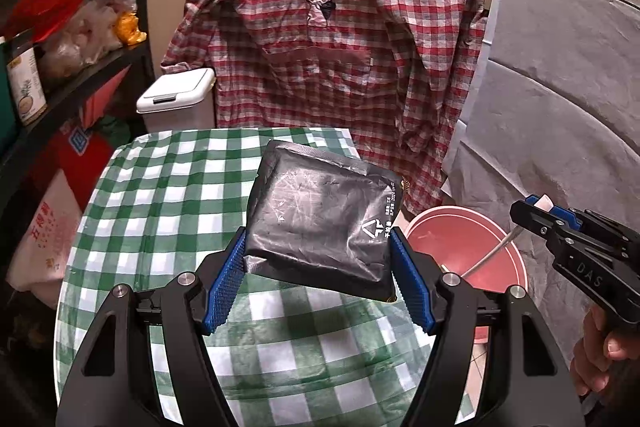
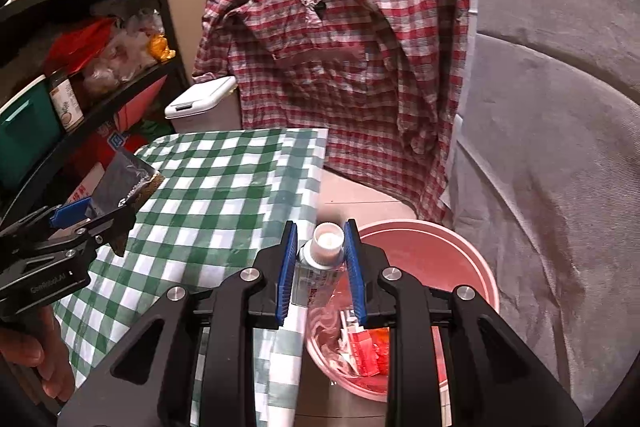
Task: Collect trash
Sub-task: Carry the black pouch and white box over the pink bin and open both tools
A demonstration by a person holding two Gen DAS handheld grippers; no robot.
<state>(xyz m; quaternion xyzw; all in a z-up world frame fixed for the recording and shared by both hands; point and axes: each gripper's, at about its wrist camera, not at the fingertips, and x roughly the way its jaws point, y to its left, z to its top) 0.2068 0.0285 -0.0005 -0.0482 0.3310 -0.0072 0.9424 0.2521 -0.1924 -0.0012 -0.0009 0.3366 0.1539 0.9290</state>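
Note:
My left gripper (image 1: 318,247) is shut on a crumpled silver foil packet (image 1: 320,215), held above the green checked tablecloth (image 1: 160,195). From the right wrist view the same gripper (image 2: 92,215) and its packet (image 2: 124,179) hang at the far left. My right gripper (image 2: 322,247) is shut on a small white-capped tube (image 2: 326,245), at the table's right edge over the near rim of a pink bucket (image 2: 460,259). Red wrappers (image 2: 368,351) lie in the bucket. In the left wrist view the right gripper (image 1: 536,211) shows at the right, beside the bucket (image 1: 460,239).
A red plaid shirt (image 1: 340,39) hangs behind the table. A white lidded bin (image 1: 176,99) stands at the table's far left corner. Dark shelves (image 1: 72,75) with bags and jars run along the left. Grey cloth (image 1: 560,107) covers something bulky on the right.

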